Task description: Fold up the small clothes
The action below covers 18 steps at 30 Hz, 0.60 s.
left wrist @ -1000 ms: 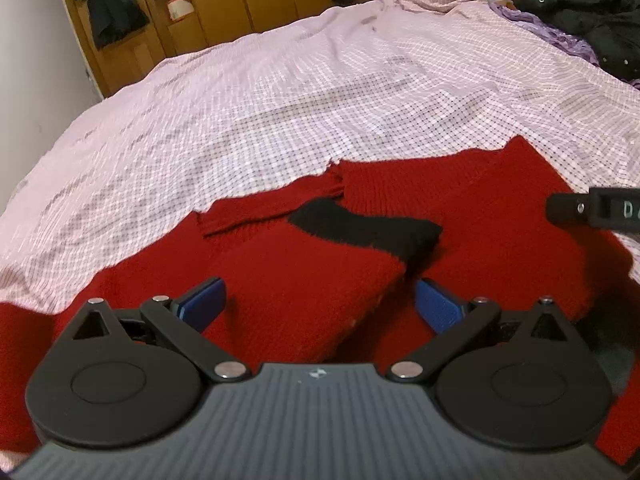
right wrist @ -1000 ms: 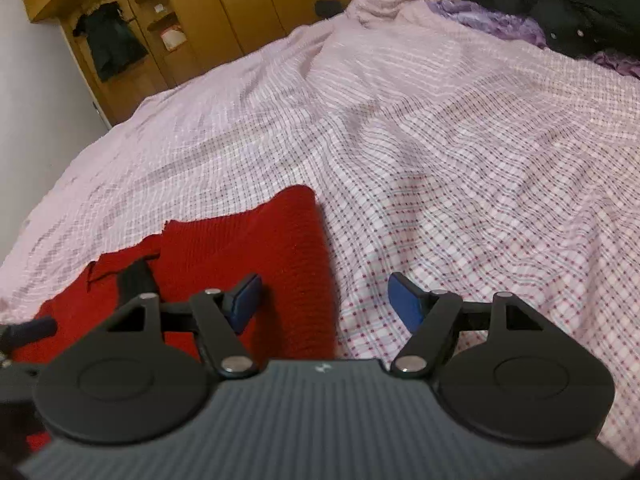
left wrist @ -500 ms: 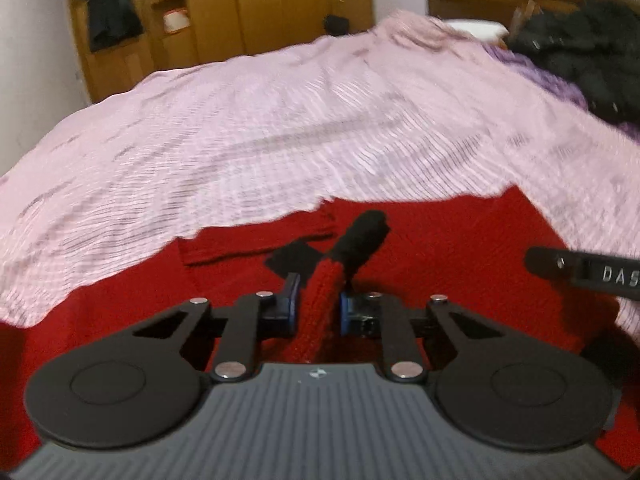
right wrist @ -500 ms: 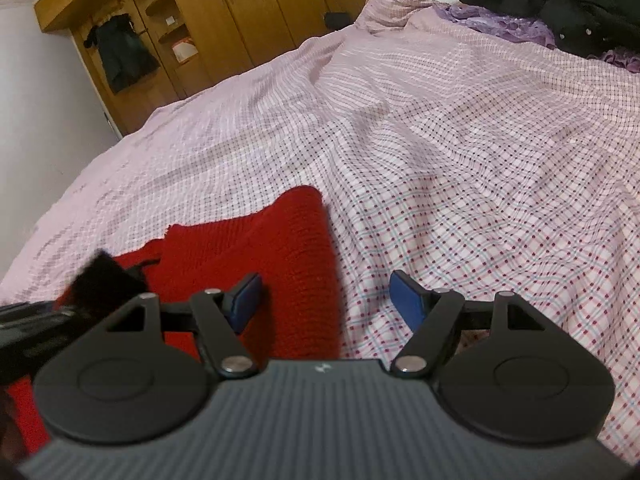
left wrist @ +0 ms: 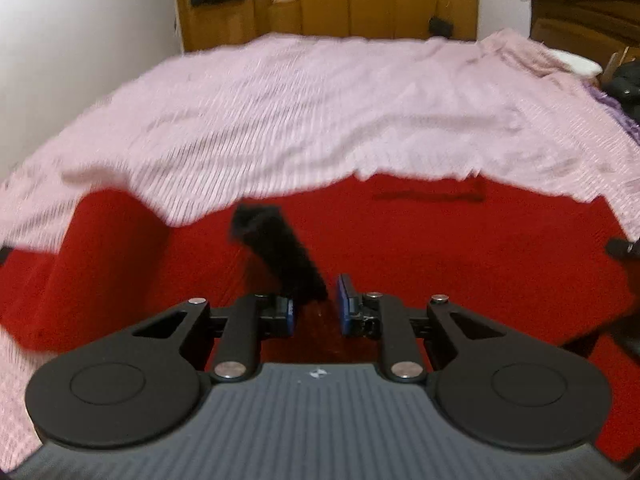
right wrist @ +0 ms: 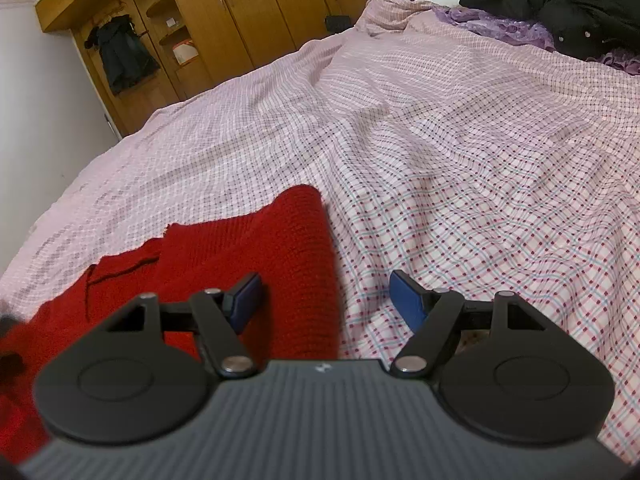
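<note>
Left wrist view: the left tool (left wrist: 316, 310) sits at lower centre, its blue pads narrowly parted and opening. A black cuff (left wrist: 280, 252) of the red sweater (left wrist: 420, 264) rises from between the pads toward upper left; the picture is blurred, so whether the pads press on it cannot be told. The red sweater fills the middle band of the frame, spread on the bed (left wrist: 320, 112), whose pink checked sheet covers the upper half.

Right wrist view: the right tool (right wrist: 326, 300) stands at lower centre with pads spread wide, gripping nothing. The sweater's folded right edge (right wrist: 308, 248) lies between the pads, nearer the left one; the rest extends to lower left. Bare sheet lies under the right pad.
</note>
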Each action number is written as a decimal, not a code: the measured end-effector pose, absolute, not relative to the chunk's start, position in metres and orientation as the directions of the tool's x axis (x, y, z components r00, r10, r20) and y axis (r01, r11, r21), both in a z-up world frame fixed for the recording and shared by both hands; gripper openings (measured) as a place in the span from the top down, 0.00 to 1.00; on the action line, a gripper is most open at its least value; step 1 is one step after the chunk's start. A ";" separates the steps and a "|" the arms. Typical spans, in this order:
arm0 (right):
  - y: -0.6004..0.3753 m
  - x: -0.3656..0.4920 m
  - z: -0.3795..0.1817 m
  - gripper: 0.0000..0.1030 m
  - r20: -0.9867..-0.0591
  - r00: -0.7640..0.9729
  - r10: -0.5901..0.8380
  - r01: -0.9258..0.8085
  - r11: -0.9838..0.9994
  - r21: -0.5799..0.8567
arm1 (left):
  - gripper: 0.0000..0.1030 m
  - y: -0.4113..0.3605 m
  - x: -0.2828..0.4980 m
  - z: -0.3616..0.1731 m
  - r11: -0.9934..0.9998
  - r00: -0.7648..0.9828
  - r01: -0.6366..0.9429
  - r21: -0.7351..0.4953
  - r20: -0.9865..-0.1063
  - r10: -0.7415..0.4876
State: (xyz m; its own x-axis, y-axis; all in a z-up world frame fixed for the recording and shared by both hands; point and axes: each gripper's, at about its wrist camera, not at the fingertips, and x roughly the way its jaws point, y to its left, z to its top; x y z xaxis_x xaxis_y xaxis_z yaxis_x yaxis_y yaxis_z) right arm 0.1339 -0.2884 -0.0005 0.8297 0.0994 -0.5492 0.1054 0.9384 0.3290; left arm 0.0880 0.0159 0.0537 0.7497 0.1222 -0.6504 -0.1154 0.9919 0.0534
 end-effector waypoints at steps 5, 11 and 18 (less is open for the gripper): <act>-0.288 0.134 -0.001 0.29 -0.549 0.830 0.098 0.106 0.939 0.327 | 0.54 0.043 0.071 0.040 0.989 0.701 -0.144 0.023 -0.703 0.118; -0.288 0.134 -0.001 0.29 -0.548 0.831 0.096 0.106 0.940 0.325 | 0.44 0.061 0.056 0.050 0.990 0.717 -0.140 -0.022 -0.692 0.086; -0.288 0.133 -0.001 0.29 -0.547 0.832 0.094 0.106 0.941 0.323 | 0.40 0.067 0.062 0.067 0.992 0.771 -0.120 -0.040 -0.634 0.068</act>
State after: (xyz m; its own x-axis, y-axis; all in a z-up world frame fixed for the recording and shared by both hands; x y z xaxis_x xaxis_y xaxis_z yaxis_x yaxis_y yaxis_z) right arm 0.1331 -0.2883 -0.0013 0.8316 0.0943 -0.5473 0.1058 0.9405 0.3228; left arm 0.0622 0.0665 0.0673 0.7706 0.0681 -0.6336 -0.1204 0.9919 -0.0399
